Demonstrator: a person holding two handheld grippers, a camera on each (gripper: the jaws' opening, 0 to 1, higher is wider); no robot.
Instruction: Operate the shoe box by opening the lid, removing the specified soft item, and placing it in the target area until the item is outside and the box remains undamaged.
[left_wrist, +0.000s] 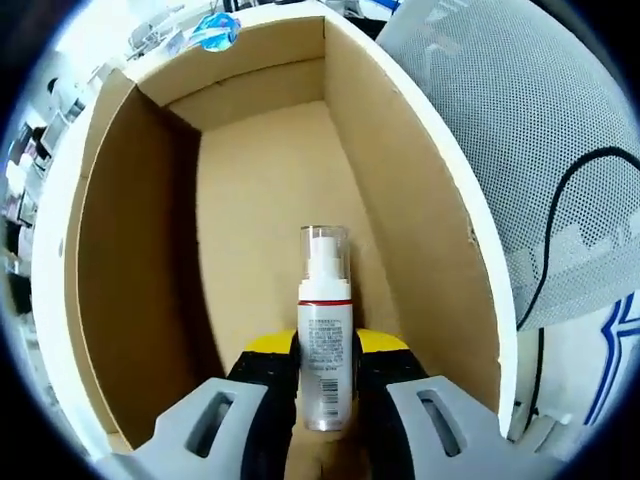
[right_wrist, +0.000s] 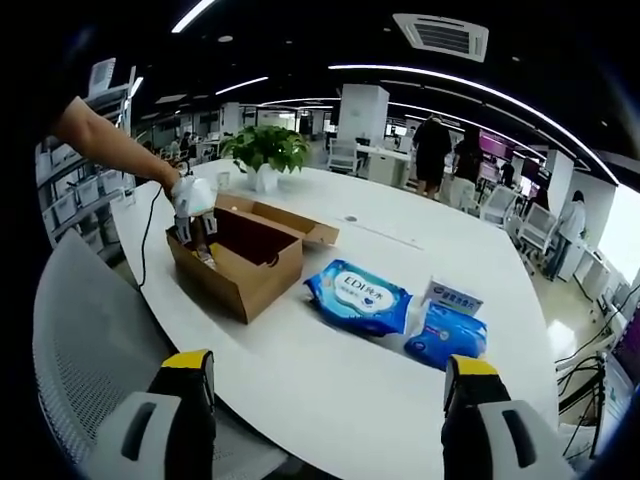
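Observation:
I look down into the open cardboard shoe box (left_wrist: 140, 250), whose floor is bare brown card. My left gripper (left_wrist: 325, 365) is inside it, shut on a white spray bottle (left_wrist: 324, 330) with a clear cap and a red band, held upright between the yellow-and-black pads. In the right gripper view the same box (right_wrist: 240, 275) stands on the white table (right_wrist: 330, 380) with its lid (right_wrist: 290, 222) folded back. A person's arm holds the left gripper (right_wrist: 193, 215) in the box's left end. My right gripper (right_wrist: 330, 368) hovers open, well in front of the box.
A large blue wipes pack (right_wrist: 358, 295) and two smaller blue packs (right_wrist: 447, 335) lie right of the box. A potted plant (right_wrist: 265, 150) stands behind it. A grey mesh chair (left_wrist: 520, 150) (right_wrist: 90, 340) sits at the table's near edge. People stand far back.

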